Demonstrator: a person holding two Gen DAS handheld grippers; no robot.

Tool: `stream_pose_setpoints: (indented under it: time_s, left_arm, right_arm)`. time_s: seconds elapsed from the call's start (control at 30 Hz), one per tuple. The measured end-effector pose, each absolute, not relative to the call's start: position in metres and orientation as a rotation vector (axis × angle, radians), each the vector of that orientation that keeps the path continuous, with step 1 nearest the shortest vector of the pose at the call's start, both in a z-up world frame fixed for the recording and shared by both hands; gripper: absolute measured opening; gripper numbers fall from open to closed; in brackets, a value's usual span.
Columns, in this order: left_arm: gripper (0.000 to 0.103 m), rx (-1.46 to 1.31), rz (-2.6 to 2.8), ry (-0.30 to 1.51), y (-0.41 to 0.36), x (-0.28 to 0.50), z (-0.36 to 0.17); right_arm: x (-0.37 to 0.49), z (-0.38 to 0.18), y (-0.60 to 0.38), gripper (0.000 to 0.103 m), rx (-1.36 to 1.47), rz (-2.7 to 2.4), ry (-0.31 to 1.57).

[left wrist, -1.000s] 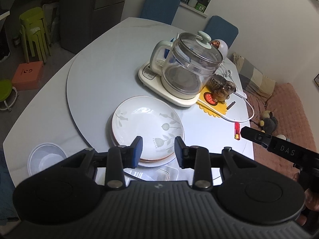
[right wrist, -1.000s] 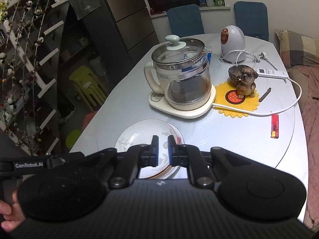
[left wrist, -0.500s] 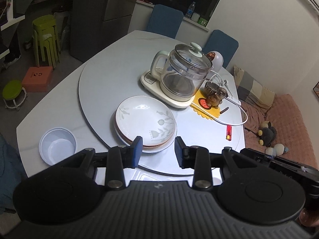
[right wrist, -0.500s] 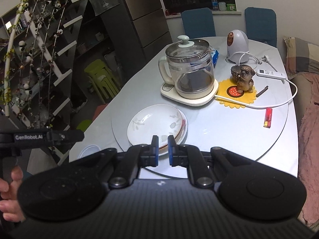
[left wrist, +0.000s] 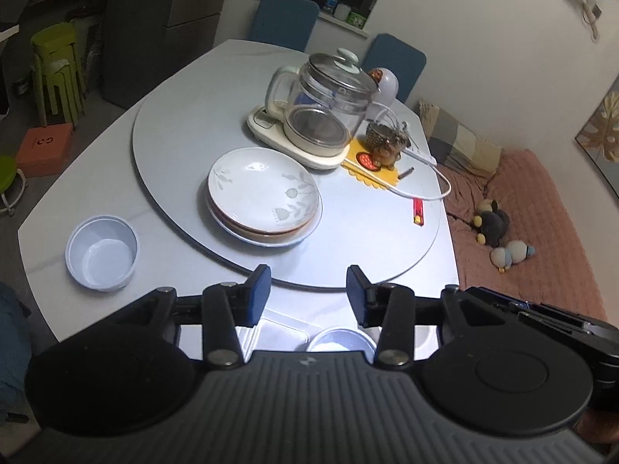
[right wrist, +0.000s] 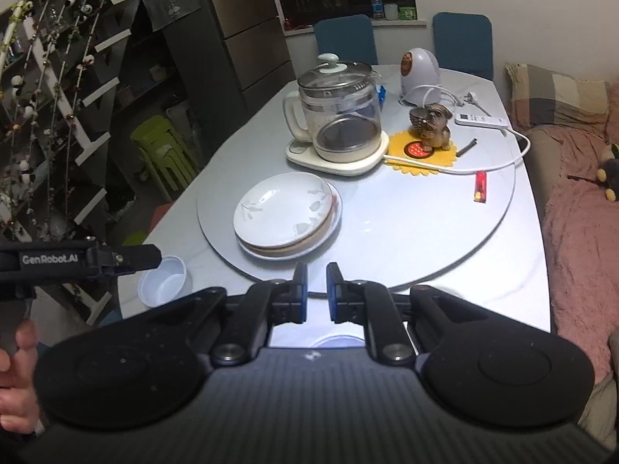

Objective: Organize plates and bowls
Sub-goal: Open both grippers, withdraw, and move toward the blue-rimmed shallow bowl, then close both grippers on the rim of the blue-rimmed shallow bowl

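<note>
- Between grabs, by the look of it: plates (left wrist: 265, 197) stacked on the turntable (left wrist: 182, 127), both tools hanging over the near table edge, nothing carried.
- Left gripper (left wrist: 308, 294): partly open, jaws just been widening, nothing between the pads; only table and turntable rim seen through the gap.
- Right gripper (right wrist: 316, 294): all but shut, a thin slit between the pads, empty.
- Plates: 1 stack, near middle of the turntable, just in front of the kettle (left wrist: 323, 112); 3 rims countable (patterned white on top, brown-edged one under it, pale one at the bottom), possibly more hidden.
- Bowls: 2 in view. 1 pale bowl (left wrist: 101, 252) on the bare table at the near left, well apart from the stack; a second bowl (left wrist: 342, 342) at the near edge, mostly hidden under the left gripper.
- Tray (left wrist: 276, 330): 1 clear shallow one, just left of that second bowl, also half hidden.
- Likely next step: gather the 2 bowls together. Calls for wider jaws on whichever tool goes, a drop to a bowl rim, 1 pad inside and 1 outside the wall.
- Left bowl suits the left gripper; right one needs opening first.
- Other: 2 blue chairs (right wrist: 344, 38) at the far side, 1 dog figurine (right wrist: 435, 125), 1 red lighter (right wrist: 480, 186).
</note>
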State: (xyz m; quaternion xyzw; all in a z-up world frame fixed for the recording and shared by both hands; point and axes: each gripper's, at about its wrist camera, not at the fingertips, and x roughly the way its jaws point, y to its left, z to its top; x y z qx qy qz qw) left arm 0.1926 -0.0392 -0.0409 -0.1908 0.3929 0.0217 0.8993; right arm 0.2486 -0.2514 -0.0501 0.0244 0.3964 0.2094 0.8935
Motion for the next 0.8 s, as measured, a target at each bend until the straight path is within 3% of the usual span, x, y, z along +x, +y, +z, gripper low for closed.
stream_pose_setpoints:
  time_s: [0.07,0.13,0.2,0.8]
  left_arm:
    - [0.059,-0.401,0.02,0.82,-0.043,0.193,-0.051]
    - [0.062,-0.389,-0.003,0.844,-0.048,0.196,-0.061]
    - [0.063,-0.353,-0.033,0.859,-0.054,0.2,-0.07]
    - [0.066,-0.301,-0.132,1.135,-0.099,0.256,-0.168]
  right_arm:
    - [0.242,-0.057,-0.257,0.019,0.047,0.386,0.838]
    - [0.239,-0.063,-0.263,0.045,0.047,0.349,0.849]
    - [0.236,-0.069,-0.27,0.06,0.045,0.305,0.859]
    - [0.248,-0.14,-0.308,0.061,0.148,0.226,1.075]
